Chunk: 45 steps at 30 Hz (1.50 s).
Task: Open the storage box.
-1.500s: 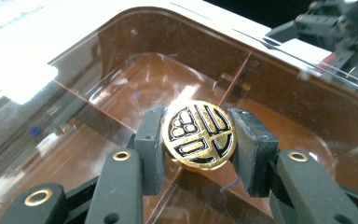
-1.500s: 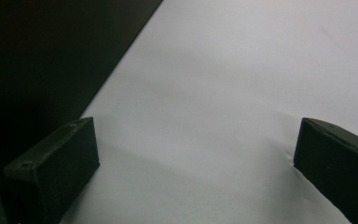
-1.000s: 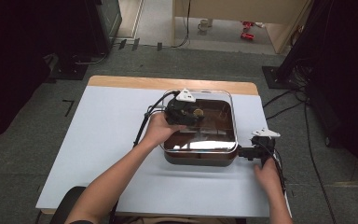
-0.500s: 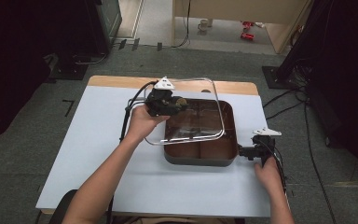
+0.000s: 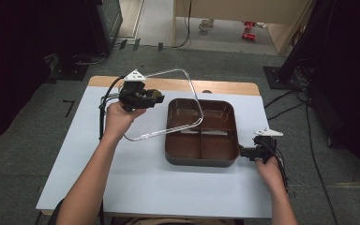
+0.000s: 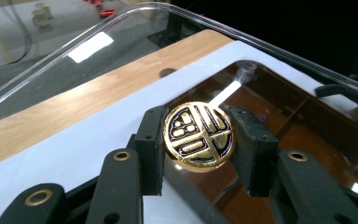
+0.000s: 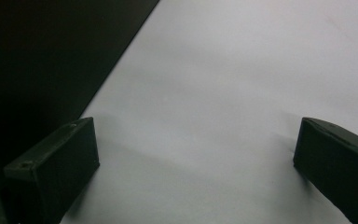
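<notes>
Item: clear glass lid with a rounded-square rim (image 5: 166, 104), lifted by its round gold knob (image 6: 199, 135). The left gripper (image 5: 143, 96) was clamped on that knob, a black pad pressing each side of it. The lid hung tilted from the jaws, its far edge raised toward the back of the table and its near corner low over the left rim of the pan.

Item: brown square pan divided into compartments (image 5: 201, 133), standing uncovered on the white table top (image 5: 136, 183). It lay to the right of the left gripper and slightly nearer the person, partly under the lid.

Item: right gripper (image 5: 258, 151), at the pan's near right corner, beside a short dark handle. Its jaws stood wide apart over bare white table (image 7: 223, 93), with nothing between them.

Relation governing the next move, as judged: bare table lay to the left of and below the left gripper, on the side away from the pan. That hand was the nearer one, and setting the lid down there would call for levelling it first.
</notes>
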### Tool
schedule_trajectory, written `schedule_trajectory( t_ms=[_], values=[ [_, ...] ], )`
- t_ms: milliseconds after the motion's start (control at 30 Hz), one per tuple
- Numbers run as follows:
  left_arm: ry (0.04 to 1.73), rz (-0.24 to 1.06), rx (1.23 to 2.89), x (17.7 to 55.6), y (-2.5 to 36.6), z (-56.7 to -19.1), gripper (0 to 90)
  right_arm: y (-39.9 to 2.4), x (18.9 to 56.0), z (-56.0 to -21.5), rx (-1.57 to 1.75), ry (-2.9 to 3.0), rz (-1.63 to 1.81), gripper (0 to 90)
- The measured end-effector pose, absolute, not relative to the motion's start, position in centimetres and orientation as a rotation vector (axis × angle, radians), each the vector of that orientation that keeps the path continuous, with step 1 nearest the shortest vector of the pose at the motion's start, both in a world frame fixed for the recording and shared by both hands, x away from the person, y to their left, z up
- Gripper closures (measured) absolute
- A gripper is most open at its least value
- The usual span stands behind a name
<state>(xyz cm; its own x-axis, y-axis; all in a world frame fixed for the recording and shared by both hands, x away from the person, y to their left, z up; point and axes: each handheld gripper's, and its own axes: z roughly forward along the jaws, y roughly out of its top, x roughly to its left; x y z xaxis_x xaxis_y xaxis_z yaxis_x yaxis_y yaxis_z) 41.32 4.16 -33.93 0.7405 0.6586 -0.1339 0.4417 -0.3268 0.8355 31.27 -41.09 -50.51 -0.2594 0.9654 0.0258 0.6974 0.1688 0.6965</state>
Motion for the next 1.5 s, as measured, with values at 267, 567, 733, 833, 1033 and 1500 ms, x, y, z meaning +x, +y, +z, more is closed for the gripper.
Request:
schedule_trajectory(
  t_ms=[267,567,733,833,1033,1500],
  values=[
    [0.944,0.313,1.956,41.6,7.6,-34.4,59.0,-41.1,31.3,-50.5,1.571,2.027,0.845,0.0],
    [1.046,0.332,1.921,41.9,10.9,-35.1,59.0,-41.1,31.3,-50.5,1.569,2.027,0.846,0.0],
    [1.095,0.366,1.913,42.4,12.6,-35.8,59.0,-41.1,31.3,-50.5,1.572,2.026,0.845,0.0],
    [1.137,0.376,1.903,42.9,13.6,-36.4,59.0,-41.1,31.3,-50.5,1.572,2.026,0.845,0.0],
    [1.208,0.376,1.885,43.6,15.3,-38.0,59.0,-41.1,31.3,-50.5,1.569,2.026,0.845,0.0],
    [1.356,0.384,1.867,45.0,18.1,-42.9,59.0,-41.1,31.3,-50.5,1.568,2.027,0.844,0.0]
  ],
)
